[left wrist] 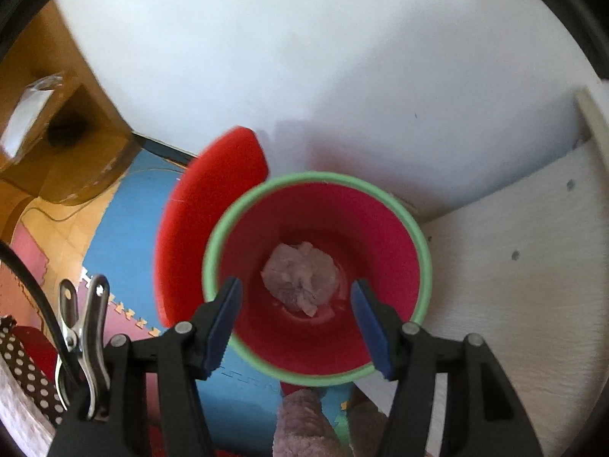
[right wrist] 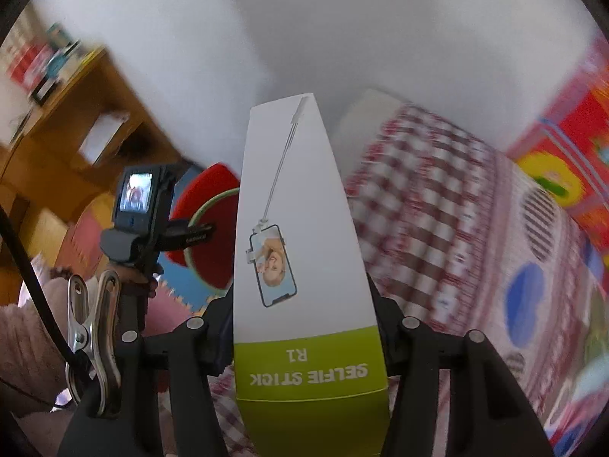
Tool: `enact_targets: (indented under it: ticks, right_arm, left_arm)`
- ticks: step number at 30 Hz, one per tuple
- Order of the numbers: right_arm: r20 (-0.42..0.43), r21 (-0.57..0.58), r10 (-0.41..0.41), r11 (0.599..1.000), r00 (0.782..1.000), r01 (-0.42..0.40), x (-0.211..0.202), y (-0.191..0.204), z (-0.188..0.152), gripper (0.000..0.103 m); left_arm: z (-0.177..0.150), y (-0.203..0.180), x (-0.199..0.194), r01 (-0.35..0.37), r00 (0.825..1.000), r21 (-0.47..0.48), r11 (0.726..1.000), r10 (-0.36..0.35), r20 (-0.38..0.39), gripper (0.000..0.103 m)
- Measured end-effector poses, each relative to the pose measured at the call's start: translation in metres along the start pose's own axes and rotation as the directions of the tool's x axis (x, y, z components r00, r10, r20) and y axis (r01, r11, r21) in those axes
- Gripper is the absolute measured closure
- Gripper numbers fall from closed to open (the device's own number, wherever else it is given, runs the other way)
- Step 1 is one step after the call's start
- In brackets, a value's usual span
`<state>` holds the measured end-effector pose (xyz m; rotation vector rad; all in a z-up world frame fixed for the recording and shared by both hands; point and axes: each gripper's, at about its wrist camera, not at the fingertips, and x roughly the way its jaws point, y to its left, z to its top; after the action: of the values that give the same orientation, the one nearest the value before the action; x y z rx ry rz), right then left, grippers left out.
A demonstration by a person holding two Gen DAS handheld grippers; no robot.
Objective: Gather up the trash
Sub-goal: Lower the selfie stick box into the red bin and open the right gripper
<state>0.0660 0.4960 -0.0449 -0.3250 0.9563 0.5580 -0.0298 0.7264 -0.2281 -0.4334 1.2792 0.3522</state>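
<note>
Left wrist view: the left gripper [left wrist: 297, 327] hangs above the round red plastic bin with the pale green rim [left wrist: 426, 262], pointing steeply down into it. Its jaws are spread wide with nothing between the blue pads [left wrist: 224, 327]; released. At the bottom of the bin lies a crumpled ball of whitish paper [left wrist: 300, 283], well clear of the pads. A red swing lid [left wrist: 213, 221] stands tilted up against the bin's rim on the left side of the picture. Beyond the bin rises a plain white wall [left wrist: 304, 57]; on the bin's right runs a white wooden board [left wrist: 514, 266]. Under the bin and to its left lies a foam puzzle mat in blue, pink and yellow [left wrist: 114, 236], and past that sits a brown cardboard box [left wrist: 57, 141].

Right wrist view: the right gripper [right wrist: 304, 342] is clenched on a long white and lime-green cardboard box printed "SELFIE STICK R1" [right wrist: 300, 247], green end between the jaws, white end reaching away from the camera. Left of the box the bin shows again, red with its green rim [right wrist: 213, 236], and the left gripper's camera with its lit screen [right wrist: 139, 198] hovers over it. Right of the box spreads a red-and-white checked cloth [right wrist: 437, 209], blurred.
</note>
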Motion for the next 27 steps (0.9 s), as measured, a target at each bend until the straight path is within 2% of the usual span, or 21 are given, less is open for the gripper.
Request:
enact_targets:
  ticks: [6, 9, 14, 20, 27]
  right_arm:
    - [-0.093, -0.044, 0.091, 0.994, 0.991, -0.096, 0.033, 0.03, 0.024, 0.047]
    - [-0.144, -0.07, 0.105, 0.991, 0.984, -0.116, 0.053, 0.044, 0.036, 0.047]
    - [-0.198, -0.095, 0.142, 0.982, 0.97, -0.164, 0.084, 0.067, 0.052, 0.048]
    - [-0.224, -0.14, 0.108, 0.98, 0.969, -0.142, 0.127, 0.092, 0.07, 0.049]
    - [-0.242, -0.189, 0.063, 0.976, 0.968, -0.111, 0.164, 0.112, 0.08, 0.049]
  left_arm:
    - [0.001, 0.035, -0.051, -0.02, 0.996, -0.056, 0.998, 0.024, 0.081, 0.04]
    - [-0.003, 0.049, -0.078, -0.047, 0.991, -0.075, 0.996, 0.056, 0.123, 0.04]
    - [-0.011, 0.069, -0.104, -0.052, 0.985, -0.118, 0.992, 0.07, 0.158, 0.04]
    - [-0.023, 0.087, -0.114, -0.046, 0.984, -0.156, 0.987, 0.071, 0.163, 0.04]
    - [-0.03, 0.097, -0.108, -0.053, 0.987, -0.171, 0.984, 0.078, 0.142, 0.04]
